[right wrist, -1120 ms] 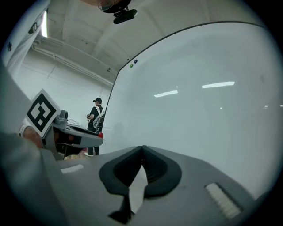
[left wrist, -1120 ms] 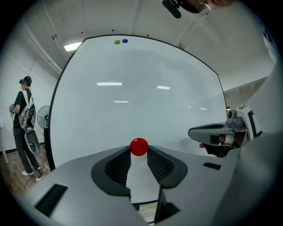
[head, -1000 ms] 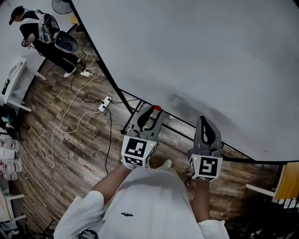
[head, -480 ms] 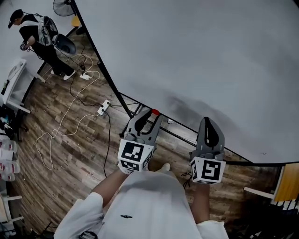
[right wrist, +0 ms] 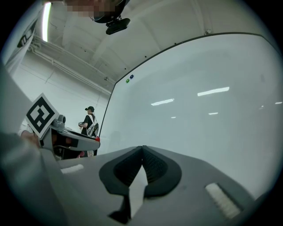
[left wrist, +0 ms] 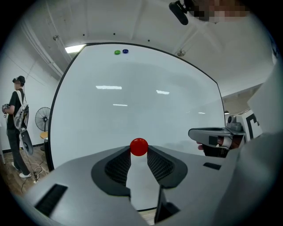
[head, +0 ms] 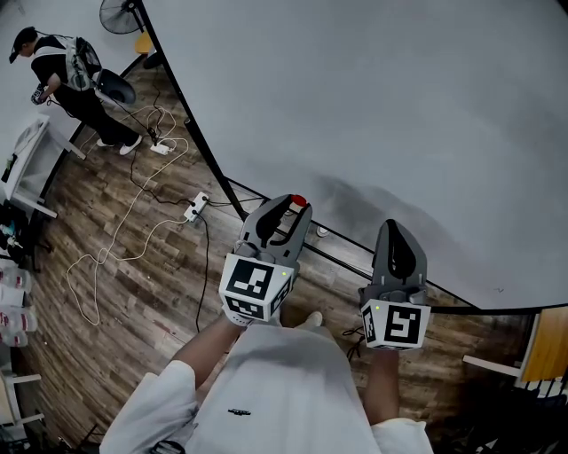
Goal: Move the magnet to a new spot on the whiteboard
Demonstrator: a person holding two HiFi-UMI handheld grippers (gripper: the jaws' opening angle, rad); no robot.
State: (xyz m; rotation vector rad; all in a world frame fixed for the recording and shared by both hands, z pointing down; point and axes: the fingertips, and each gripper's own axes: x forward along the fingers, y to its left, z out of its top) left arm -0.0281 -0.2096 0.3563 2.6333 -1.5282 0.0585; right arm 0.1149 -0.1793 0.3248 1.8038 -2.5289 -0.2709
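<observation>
A round red magnet (left wrist: 139,147) sits pinched between the tips of my left gripper (left wrist: 139,152), which is shut on it just in front of the whiteboard (left wrist: 141,101). From the head view the red magnet (head: 299,202) shows at the end of the left gripper (head: 293,209), close to the lower part of the whiteboard (head: 399,106). My right gripper (right wrist: 142,152) is shut with nothing in it, its tips meeting in front of the board (right wrist: 208,106). In the head view the right gripper (head: 391,232) is held level beside the left one.
A green magnet (left wrist: 117,52) and a blue magnet (left wrist: 125,51) stick near the board's top edge. The board's black frame rail (head: 355,248) runs above a wood floor with cables (head: 133,213) and a power strip (head: 197,200). A person (head: 62,66) stands far left by a fan (head: 118,11).
Both grippers have risen a little along the whiteboard. The left one still holds the red magnet and the right stays shut. The person at the far left has shifted slightly.
</observation>
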